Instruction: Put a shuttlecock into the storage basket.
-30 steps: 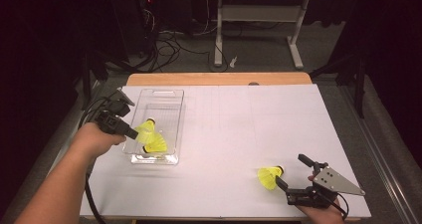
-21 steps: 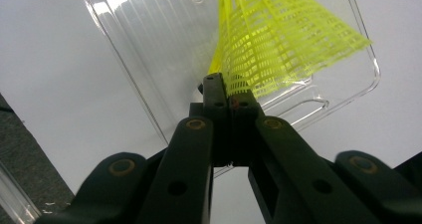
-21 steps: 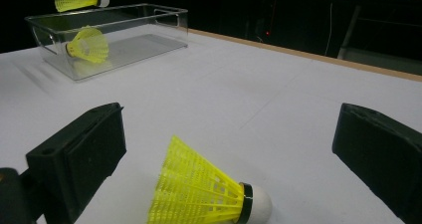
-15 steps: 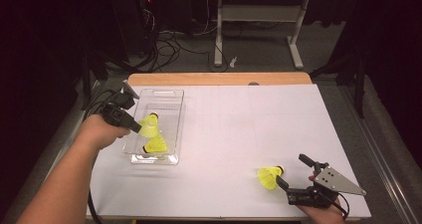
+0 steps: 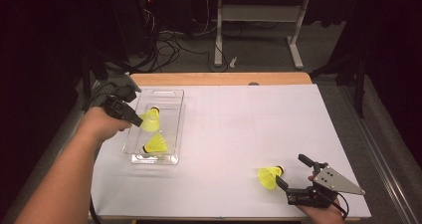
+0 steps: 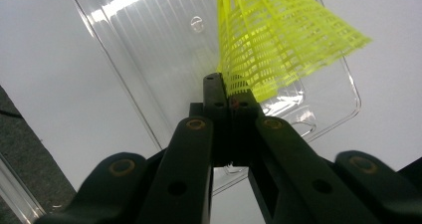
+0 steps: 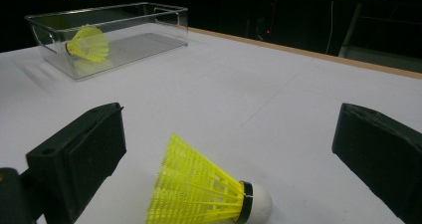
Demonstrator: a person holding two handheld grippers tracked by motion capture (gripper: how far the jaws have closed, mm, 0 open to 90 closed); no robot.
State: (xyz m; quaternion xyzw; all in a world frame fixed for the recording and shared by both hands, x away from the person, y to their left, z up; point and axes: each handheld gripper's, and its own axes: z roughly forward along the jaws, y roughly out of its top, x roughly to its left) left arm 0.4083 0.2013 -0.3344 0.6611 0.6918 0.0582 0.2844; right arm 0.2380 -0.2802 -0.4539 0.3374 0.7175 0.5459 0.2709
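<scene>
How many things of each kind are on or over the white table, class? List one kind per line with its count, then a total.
Yellow plastic shuttlecocks: 3 (one held over the box, one lying in the box, one on the table)
Clear plastic box: 1
Total: 4

I'm looking at a glossy clear plastic bin [image 5: 171, 127], ribbed on its floor. The yellow shuttlecock [image 7: 199, 194] is showing a meshed plastic skirt and a smooth white tip, possibly foam. My right gripper [image 7: 226, 149] is showing matt black pads over a matt white tabletop [image 5: 239, 119].
</scene>
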